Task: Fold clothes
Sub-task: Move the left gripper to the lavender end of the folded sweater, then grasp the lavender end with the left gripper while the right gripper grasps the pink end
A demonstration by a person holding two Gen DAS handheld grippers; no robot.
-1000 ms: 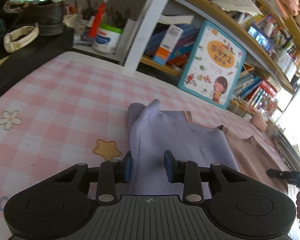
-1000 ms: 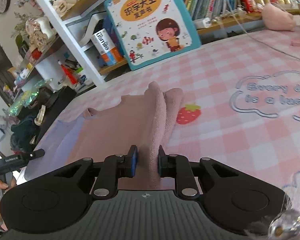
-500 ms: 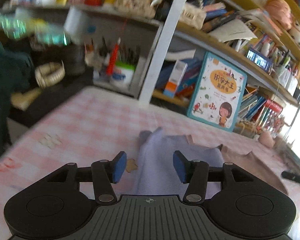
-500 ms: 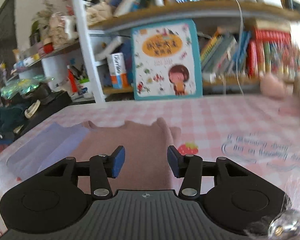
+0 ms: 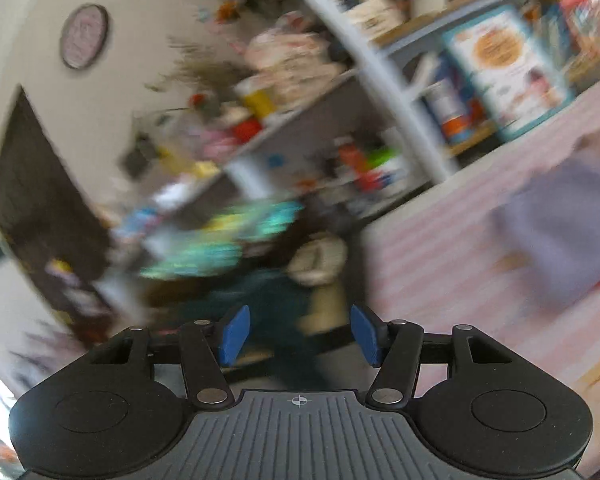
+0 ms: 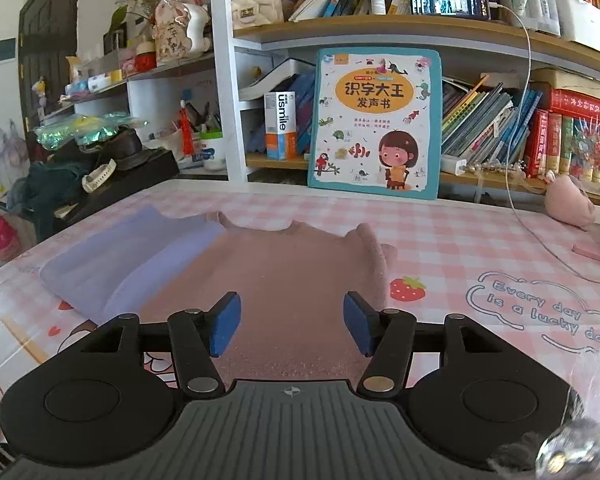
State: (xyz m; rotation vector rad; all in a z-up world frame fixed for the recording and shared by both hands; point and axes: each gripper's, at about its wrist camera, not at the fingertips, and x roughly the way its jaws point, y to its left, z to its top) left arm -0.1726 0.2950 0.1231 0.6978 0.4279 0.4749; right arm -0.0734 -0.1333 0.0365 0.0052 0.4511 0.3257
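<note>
Left wrist view: the picture is heavily blurred and tilted. The left gripper [image 5: 298, 334] has its blue pads [image 5: 233, 334] spread wide with nothing between them. It points off the table's left edge toward cluttered shelves [image 5: 268, 120] and a dark heap of things beside the table. The garment shows only as a lavender patch [image 5: 560, 220] on the pink checked tablecloth [image 5: 440, 248], far to the right of the gripper and well apart from it. A children's book [image 5: 504, 68] leans at the table's far edge, upper right.

Right wrist view: sharp. The right gripper [image 6: 290, 326] is likewise wide open and holds nothing; its pads [image 6: 225, 322] hang over the near part of the garment. The garment is a two-coloured top: a dusty pink body [image 6: 284, 268] lying flat in the middle of the table, straight ahead of the gripper and between its fingers, and a lavender part [image 6: 128, 252] spread toward the table's left edge. The pink sleeve or side [image 6: 374, 256] on the right is folded in over the body, its edge beside a printed strawberry [image 6: 407, 289] on the tablecloth [image 6: 480, 240]. The children's book [image 6: 376, 124] stands against the bookshelf [image 6: 380, 28] at the far edge, behind the garment. A white cable [image 6: 540, 236] trails across the table's right side, and a pink plush toy [image 6: 570, 204] sits near the far right corner.
</note>
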